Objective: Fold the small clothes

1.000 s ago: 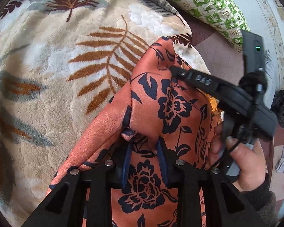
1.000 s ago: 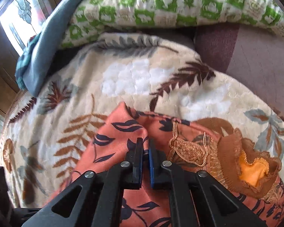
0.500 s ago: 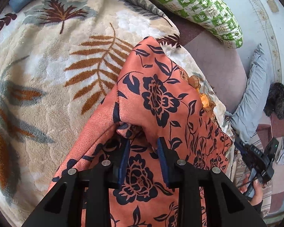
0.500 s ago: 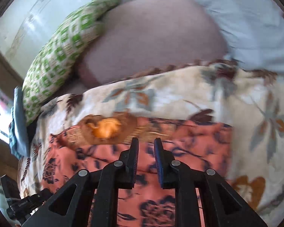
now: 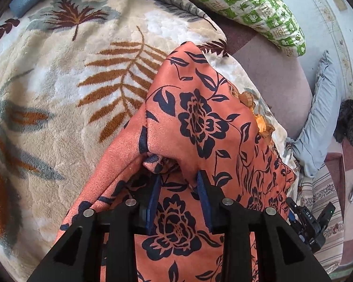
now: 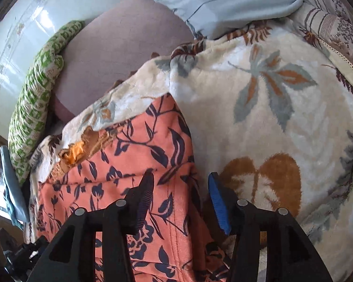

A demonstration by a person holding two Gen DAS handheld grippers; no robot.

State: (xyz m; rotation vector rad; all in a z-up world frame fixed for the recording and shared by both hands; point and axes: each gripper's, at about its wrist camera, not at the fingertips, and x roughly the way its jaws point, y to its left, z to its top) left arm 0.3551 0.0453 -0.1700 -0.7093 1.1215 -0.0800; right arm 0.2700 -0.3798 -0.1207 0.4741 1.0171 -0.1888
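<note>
An orange garment with dark blue flowers (image 5: 200,122) lies folded over on a cream leaf-patterned blanket (image 5: 58,94). My left gripper (image 5: 178,183) sits low on it, near a bunched fold. Its jaws are opening, and the cloth between the blue pads lies flat and unpinched. In the right wrist view the garment (image 6: 134,164) shows its brown frilled collar (image 6: 75,152) at the left. My right gripper (image 6: 180,185) hovers over the garment's right edge. Its jaws are also opening, with the cloth edge under the gap and not gripped. It shows small in the left wrist view's lower right.
A green-and-white patterned pillow (image 5: 247,4) lies at the back by the wall, on a mauve sheet (image 6: 120,51). A light blue pillow (image 6: 235,2) lies beyond the blanket's end. Striped bedding (image 5: 322,199) is at the far side.
My right gripper let go of the cloth, swung away from beside the left gripper to the garment's other end, rolled over and opened. The left jaws widened a little and stayed in place.
</note>
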